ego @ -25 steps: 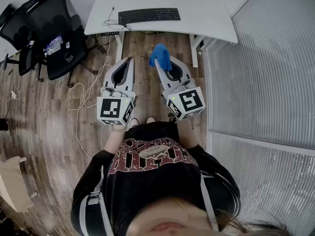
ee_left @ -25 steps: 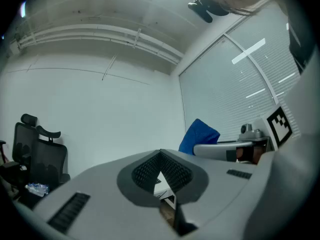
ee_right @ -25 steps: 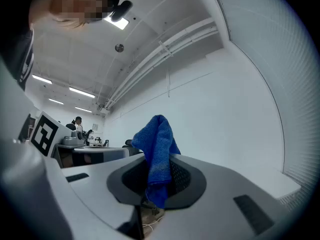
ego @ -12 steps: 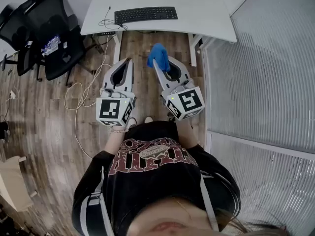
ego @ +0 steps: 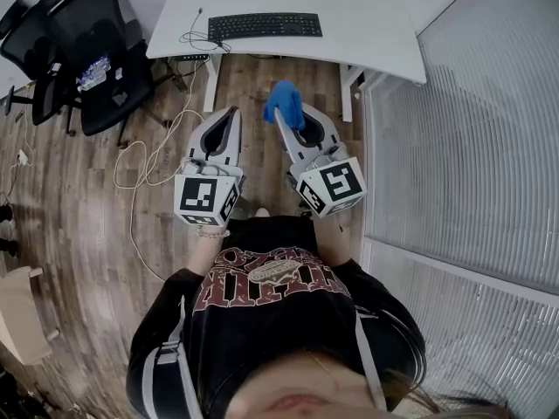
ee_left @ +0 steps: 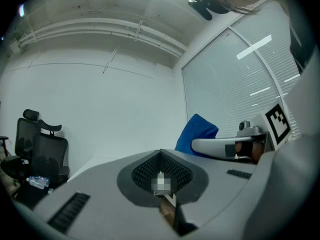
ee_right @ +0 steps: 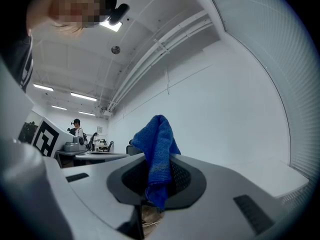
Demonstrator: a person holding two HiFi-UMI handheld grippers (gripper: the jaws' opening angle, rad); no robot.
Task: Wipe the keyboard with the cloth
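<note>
Your right hand-held gripper (ego: 281, 119) is clenched on the blue cloth (ego: 285, 100), held over the floor (ego: 87, 208) near the desk (ego: 371, 24). The keyboard (ego: 265, 26) lies on that desk, apart from the cloth. Your left hand-held gripper (ego: 230, 112) is clenched on nothing.

keyboard (ego: 265, 26): black, flat on desk (ego: 376, 24); cloth (ego: 284, 99): blue, bunched, in right gripper (ego: 281, 118)

White desk (ego: 376, 26), black office chairs (ego: 103, 70), white cable (ego: 132, 221) on wood floor (ego: 70, 199), window blinds (ego: 472, 129)
</note>
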